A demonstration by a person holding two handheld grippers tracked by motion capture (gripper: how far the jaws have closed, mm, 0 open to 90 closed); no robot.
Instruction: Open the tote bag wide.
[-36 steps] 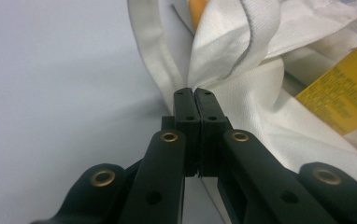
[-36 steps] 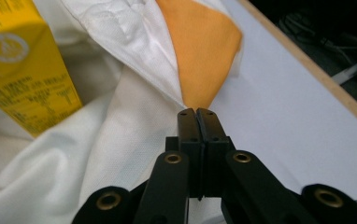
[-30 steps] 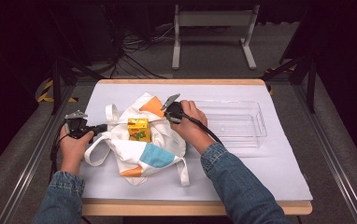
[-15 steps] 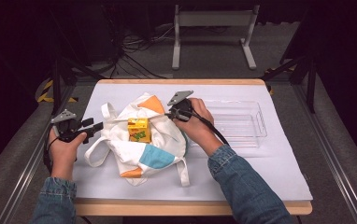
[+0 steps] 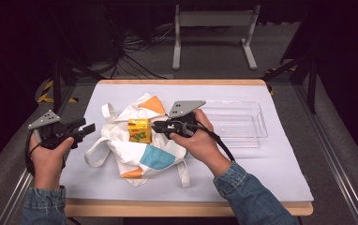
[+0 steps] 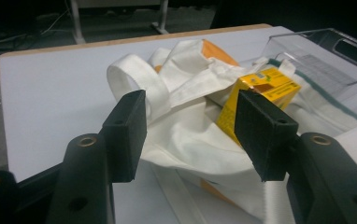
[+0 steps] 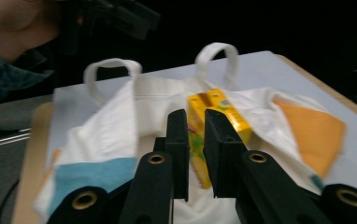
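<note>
We see a yellow carton lying on the white tote bag mid-counter. Left claw is released and empty. Right claw, nearly clenched, has been closing on nothing. The left gripper view reveals the carton's folded top.

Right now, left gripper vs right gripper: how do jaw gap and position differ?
The left gripper has a wide jaw gap and hovers off the tote bag's left side; the right gripper has a narrow gap and hangs over the bag by the yellow carton. Both hold nothing.
</note>
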